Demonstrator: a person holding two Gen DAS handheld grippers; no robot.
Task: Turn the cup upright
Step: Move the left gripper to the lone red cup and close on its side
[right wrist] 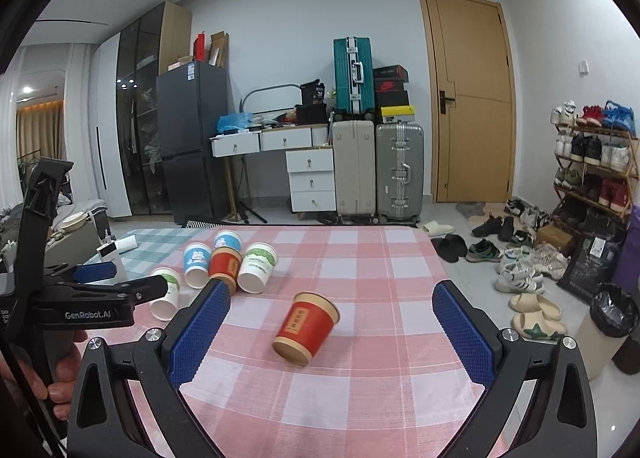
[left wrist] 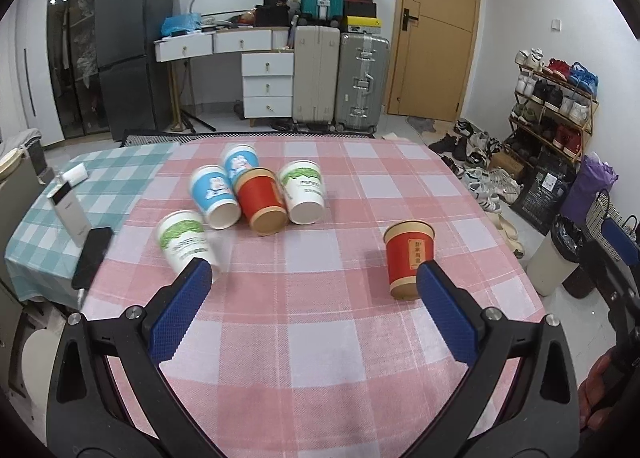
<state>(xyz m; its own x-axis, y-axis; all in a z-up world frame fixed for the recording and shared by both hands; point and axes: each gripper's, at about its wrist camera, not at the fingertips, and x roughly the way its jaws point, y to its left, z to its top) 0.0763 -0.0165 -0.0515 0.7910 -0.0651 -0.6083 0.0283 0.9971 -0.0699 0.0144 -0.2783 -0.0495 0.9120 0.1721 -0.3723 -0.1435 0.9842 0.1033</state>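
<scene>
Lone red cup (right wrist: 306, 328) lies on its side on the pink checked tablecloth (right wrist: 360, 398), well apart from the other cups, base end toward the cameras, rim pointing away. In the left wrist view the same cup (left wrist: 410, 258) sits just behind the right-hand blue pad, partly covered by it.

Right gripper (right wrist: 330, 334) has its jaws spread wide, nothing between the pads; the cup shows in the gap, untouched. Left gripper (left wrist: 314, 310) is likewise wide apart and empty.

Further back, a cluster of five tipped cups: two blue-and-white (left wrist: 216, 196), one red (left wrist: 262, 202), one green-and-white (left wrist: 302, 198), touching or nearly so. Another green-and-white cup (left wrist: 184, 240) lies nearer, blurred, its lower end hidden by the left pad.

Off to the left, a teal checked cloth (left wrist: 60, 226) carries a black phone (left wrist: 93, 252) and a white device (left wrist: 70, 214), possibly a power bank. A hand (right wrist: 60, 374) holding the left gripper is cut off at the frame edge.
</scene>
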